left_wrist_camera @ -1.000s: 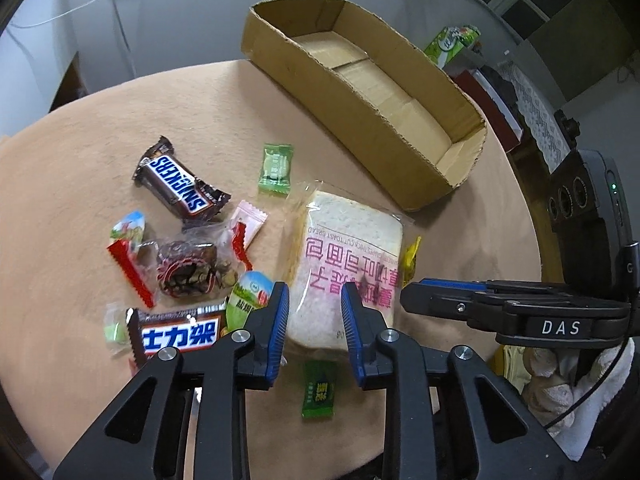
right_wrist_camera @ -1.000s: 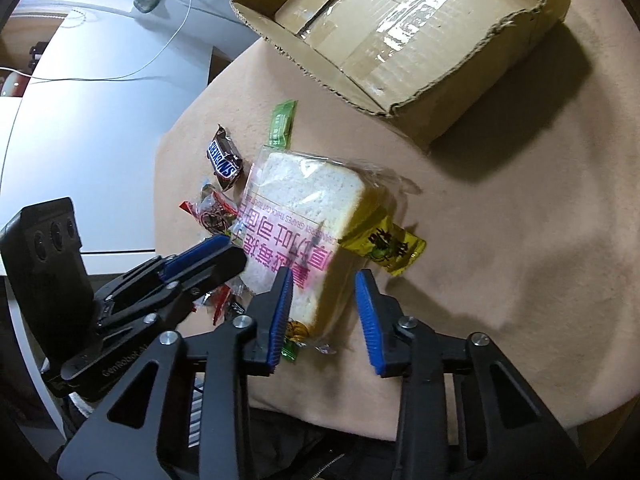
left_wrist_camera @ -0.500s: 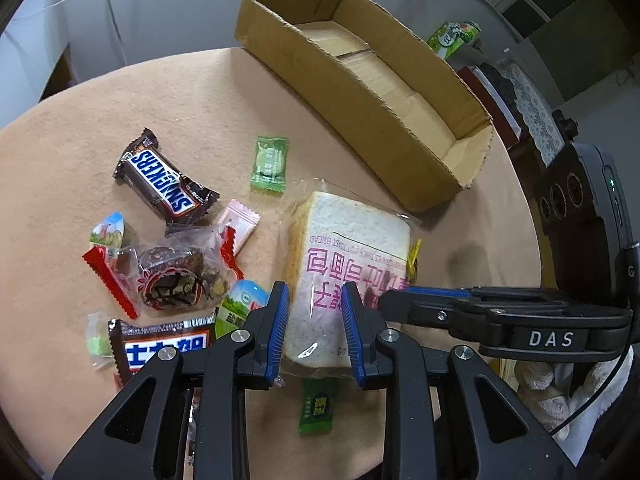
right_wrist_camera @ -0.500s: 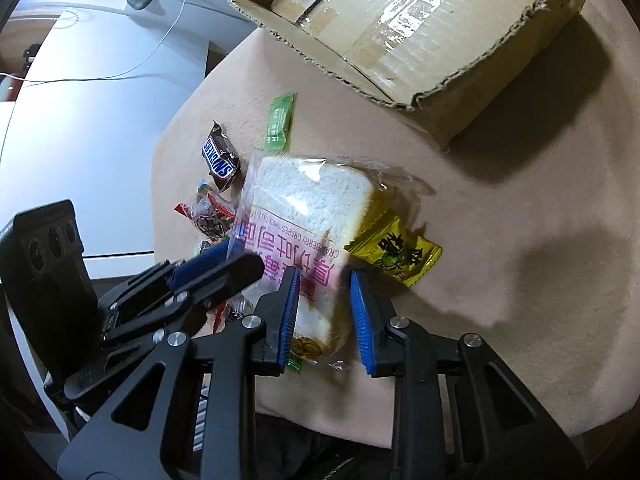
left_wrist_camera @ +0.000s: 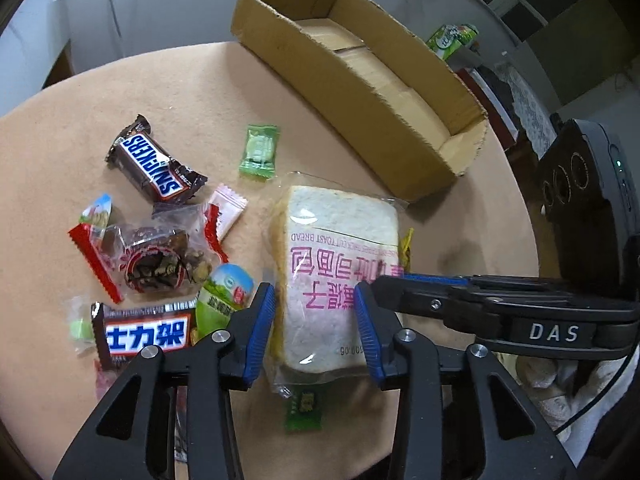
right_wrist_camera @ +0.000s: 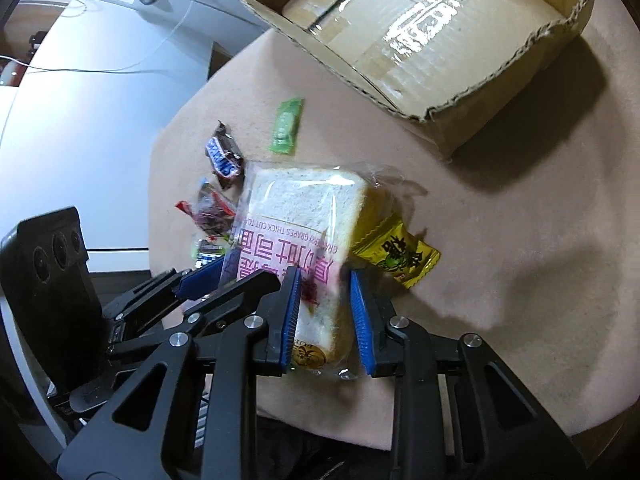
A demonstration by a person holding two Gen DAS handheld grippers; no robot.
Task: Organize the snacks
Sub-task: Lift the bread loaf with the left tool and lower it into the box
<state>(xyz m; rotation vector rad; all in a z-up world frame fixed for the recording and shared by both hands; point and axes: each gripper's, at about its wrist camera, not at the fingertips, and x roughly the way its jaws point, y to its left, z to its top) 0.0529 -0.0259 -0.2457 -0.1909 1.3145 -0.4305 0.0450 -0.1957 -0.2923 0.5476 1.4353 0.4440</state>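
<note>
Both tools (left_wrist_camera: 315, 330) (right_wrist_camera: 325, 312) astride bread pack (left_wrist_camera: 336, 264).

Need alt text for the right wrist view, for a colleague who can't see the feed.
The right tool straddles the near end of a clear-wrapped white bread slice with pink lettering on a round tan table. The left tool meets the bread from the left; an open brown cardboard box sits beyond.

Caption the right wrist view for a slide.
Right gripper closing on bagged bread, cardboard box beyond.
</note>
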